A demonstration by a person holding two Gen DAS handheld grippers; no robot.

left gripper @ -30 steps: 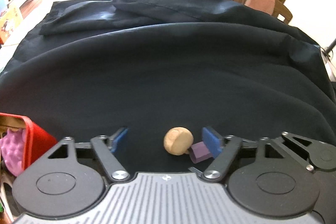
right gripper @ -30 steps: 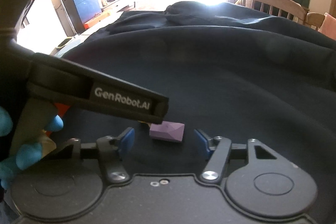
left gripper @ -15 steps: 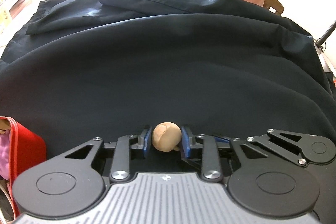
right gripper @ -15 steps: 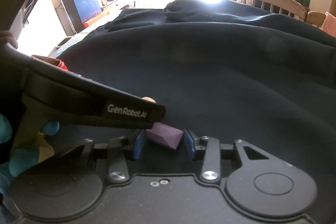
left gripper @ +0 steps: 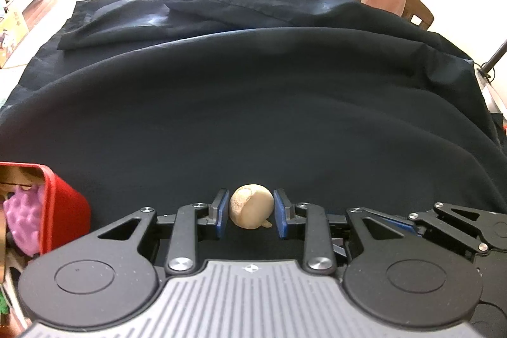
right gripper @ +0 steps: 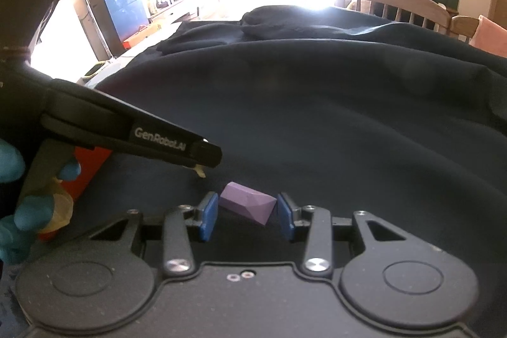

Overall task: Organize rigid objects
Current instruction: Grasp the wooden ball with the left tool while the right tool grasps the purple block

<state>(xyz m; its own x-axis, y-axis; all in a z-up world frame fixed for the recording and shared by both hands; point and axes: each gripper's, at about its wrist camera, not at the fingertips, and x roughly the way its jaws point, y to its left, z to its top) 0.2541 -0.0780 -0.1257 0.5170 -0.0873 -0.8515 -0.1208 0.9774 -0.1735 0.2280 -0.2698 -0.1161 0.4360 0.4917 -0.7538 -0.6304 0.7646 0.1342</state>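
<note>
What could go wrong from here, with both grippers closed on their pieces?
1. The purple block sits tilted between the right gripper pads, apparently held near its corners; it may twist or slip out when lifted.
2. The tan mushroom is rounded, so the left gripper could squeeze it out forward.
3. The two grippers work close together beside the red bin; they could bump on the way to it.

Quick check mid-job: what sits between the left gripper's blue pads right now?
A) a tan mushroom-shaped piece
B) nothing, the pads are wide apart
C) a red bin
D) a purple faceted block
A: in the left wrist view the left gripper has its pads closed against the sides of the tan mushroom-shaped piece; the purple block is between the right gripper's pads instead.
</note>
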